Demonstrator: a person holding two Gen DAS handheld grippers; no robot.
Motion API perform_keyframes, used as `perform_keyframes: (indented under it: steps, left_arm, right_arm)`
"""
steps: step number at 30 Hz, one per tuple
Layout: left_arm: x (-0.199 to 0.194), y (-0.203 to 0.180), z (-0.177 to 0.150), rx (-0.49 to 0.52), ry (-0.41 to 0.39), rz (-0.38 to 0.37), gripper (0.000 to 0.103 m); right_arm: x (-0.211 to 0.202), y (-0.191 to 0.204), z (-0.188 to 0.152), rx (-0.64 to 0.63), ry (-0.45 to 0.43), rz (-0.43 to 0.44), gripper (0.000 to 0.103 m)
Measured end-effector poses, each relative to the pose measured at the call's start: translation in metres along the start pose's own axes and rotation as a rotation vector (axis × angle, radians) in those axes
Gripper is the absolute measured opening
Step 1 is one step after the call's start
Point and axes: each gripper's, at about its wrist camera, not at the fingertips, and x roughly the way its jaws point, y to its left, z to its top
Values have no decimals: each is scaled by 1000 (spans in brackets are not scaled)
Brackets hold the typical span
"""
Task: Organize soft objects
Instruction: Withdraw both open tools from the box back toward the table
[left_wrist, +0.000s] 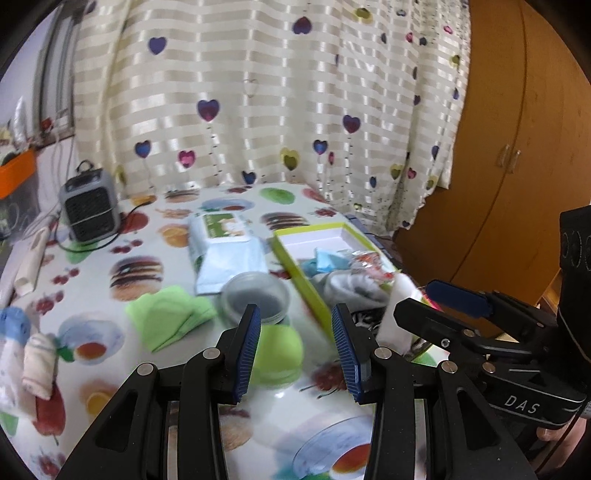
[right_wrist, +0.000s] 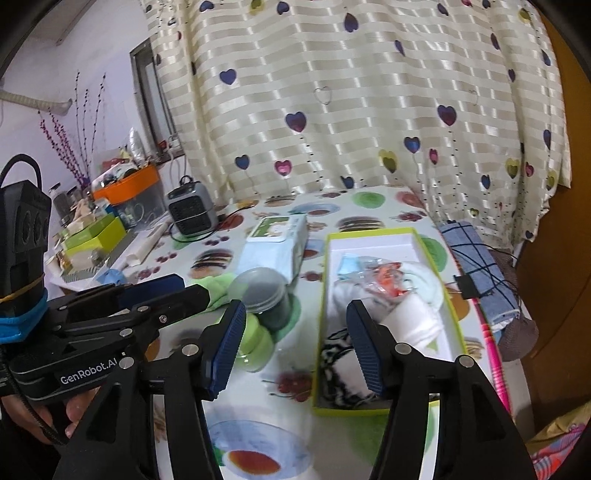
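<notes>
Box (right_wrist: 452, 314) w/ the green rim sits on the table (left_wrist: 92, 258), and it's the spot where soft stuff goes. Inside it lie a white rolled cloth (right_wrist: 415, 317), a gray sock (left_wrist: 354, 290), a black-and-white sock (right_wrist: 338, 360) at the near end, plus a blue bit (right_wrist: 349, 266) and a crinkly wrapper (right_wrist: 384, 275) toward the far end. So part of the job looks done.

Some soft things are not in yet. Green folded cloth (left_wrist: 170, 317) lies well left of the box. Green round puff (left_wrist: 279, 356) sits near the box's near-left corner, touching a gray jar (left_wrist: 256, 297). Rolled socks (left_wrist: 37, 362) and a blue-and-white bundle (left_wrist: 13, 332) lie far left of the box, by the table edge. A blue checked cloth (right_wrist: 476, 258) lies just right of the box; can't tell if it counts.

Left gripper (left_wrist: 295, 347) hangs over the puff, left of the box, jaws spread, nothing between them. Right gripper (right_wrist: 299, 347) hangs over the box's left wall, jaws spread too, nothing pinched.

My guess: abt half done. Next pick is prob. the puff or the green cloth, then the socks at the far left.
</notes>
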Motion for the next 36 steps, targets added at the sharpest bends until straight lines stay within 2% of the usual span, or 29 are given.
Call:
perform_keyframes:
  steps: [18, 36]
  left_arm:
    - [-20, 38, -27, -62, 6, 52, 39]
    - [-35, 67, -40, -102, 9, 98, 39]
  right_arm:
    - [14, 37, -9, -78, 62, 51, 58]
    - [21, 69, -10, -144, 97, 81, 58]
